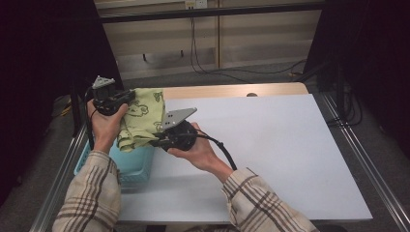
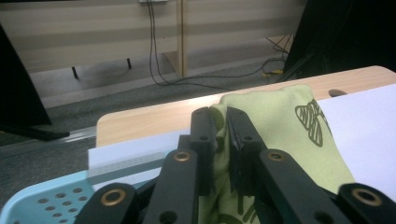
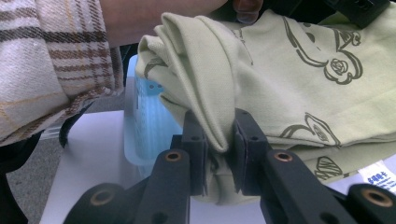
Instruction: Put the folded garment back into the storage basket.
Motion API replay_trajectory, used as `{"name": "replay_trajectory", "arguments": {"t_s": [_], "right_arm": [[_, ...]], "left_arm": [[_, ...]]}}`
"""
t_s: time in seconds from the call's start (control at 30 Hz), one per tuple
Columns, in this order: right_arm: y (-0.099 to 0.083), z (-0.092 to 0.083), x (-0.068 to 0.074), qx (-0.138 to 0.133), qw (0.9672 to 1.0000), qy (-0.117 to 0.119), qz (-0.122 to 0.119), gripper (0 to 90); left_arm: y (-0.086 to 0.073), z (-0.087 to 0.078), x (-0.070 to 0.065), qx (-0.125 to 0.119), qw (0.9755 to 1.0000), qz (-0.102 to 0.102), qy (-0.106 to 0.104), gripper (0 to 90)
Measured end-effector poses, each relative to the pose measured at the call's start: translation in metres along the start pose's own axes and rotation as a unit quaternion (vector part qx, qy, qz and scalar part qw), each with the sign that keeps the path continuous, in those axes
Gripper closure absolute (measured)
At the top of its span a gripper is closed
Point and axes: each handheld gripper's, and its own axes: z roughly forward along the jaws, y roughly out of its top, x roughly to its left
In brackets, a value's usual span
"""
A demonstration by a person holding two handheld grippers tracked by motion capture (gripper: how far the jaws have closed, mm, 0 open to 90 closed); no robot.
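Observation:
A pale green cloth (image 1: 140,116) with dark printed drawings hangs folded between my two grippers, above the left end of the table. My left gripper (image 1: 126,98) is shut on its far top corner; in the left gripper view the cloth (image 2: 289,126) is pinched between the black jaws at my left gripper (image 2: 222,122). My right gripper (image 1: 157,140) is shut on the near lower edge. In the right gripper view a thick fold of the cloth (image 3: 261,79) is squeezed at my right gripper (image 3: 220,135).
A light blue perforated basket (image 1: 130,164) sits under the cloth at the table's left edge, seen also as the basket (image 2: 42,200) and the basket (image 3: 144,126). A white board (image 1: 270,150) covers the wooden table (image 1: 232,90). Dark curtains flank the scene; cables lie on the floor behind.

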Motion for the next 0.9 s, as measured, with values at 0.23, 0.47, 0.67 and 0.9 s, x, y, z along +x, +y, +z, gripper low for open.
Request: {"name": "replay_trajectory", "arguments": {"t_s": [0.23,0.47,0.67,0.9], "right_arm": [[0.007,0.013,0.001,0.0,1.0,0.005,-0.003,77.1],[0.013,0.022,0.003,0.001,0.9999,0.01,-0.003,77.1],[0.014,0.03,0.003,0.003,0.9999,0.014,-0.001,77.1],[0.011,0.044,0.005,0.013,0.9997,0.022,0.005,77.1]], "left_arm": [[-0.002,-0.008,0.013,-0.008,0.9998,-0.019,0.003,82.3],[-0.003,-0.014,0.024,-0.006,0.9998,-0.015,0.01,82.3],[-0.009,-0.015,0.032,-0.007,0.9996,-0.021,0.016,82.3],[-0.022,-0.014,0.043,0.001,0.9994,-0.029,0.02,82.3]]}}
